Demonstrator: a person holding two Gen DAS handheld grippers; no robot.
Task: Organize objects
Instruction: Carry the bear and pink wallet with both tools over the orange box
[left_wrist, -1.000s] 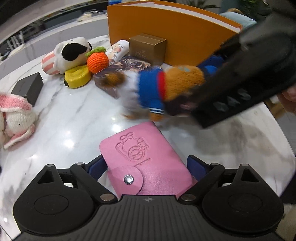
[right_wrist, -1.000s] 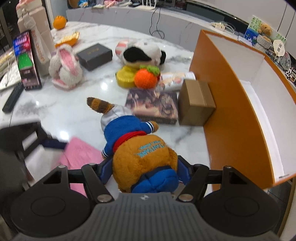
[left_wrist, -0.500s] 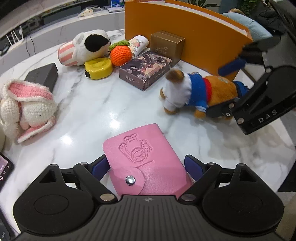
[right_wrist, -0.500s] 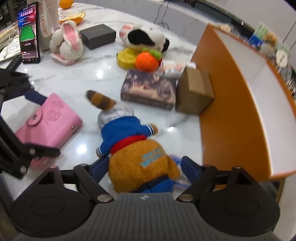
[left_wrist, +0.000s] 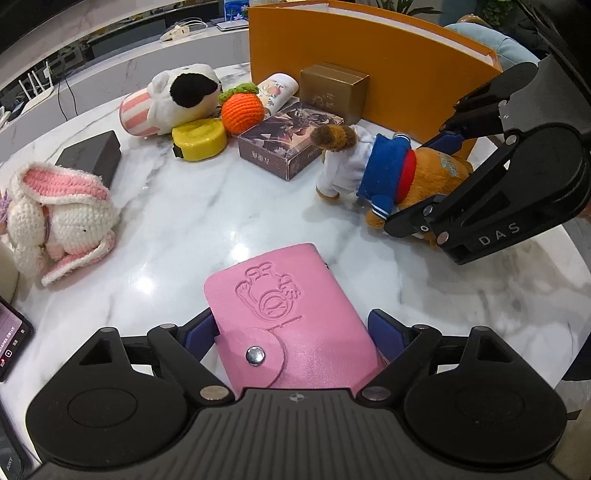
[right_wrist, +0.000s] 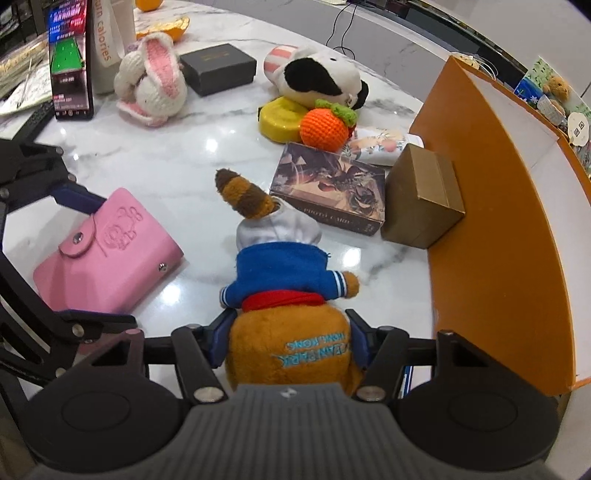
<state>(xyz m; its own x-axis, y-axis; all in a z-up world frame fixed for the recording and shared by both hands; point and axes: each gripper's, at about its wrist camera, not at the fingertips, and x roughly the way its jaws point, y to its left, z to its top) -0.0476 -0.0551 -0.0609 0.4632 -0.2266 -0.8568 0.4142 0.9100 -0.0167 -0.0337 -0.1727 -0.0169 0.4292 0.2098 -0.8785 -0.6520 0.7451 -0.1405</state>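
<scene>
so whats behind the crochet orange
Behind the crochet orange lies the black-and-white plush, which rests partly on the yellow tape measure. A floral tube pokes out beside it; its far end is hidden.

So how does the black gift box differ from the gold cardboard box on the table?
The flat black gift box is low and wide, while the gold cardboard box is taller and blockier. The black gift box sits out in the open beside the crocheted pink-eared rabbit; the gold cardboard box stands close against the orange bin wall, next to the dark photo card box. Both are closed and rest on the white marble table.
</scene>
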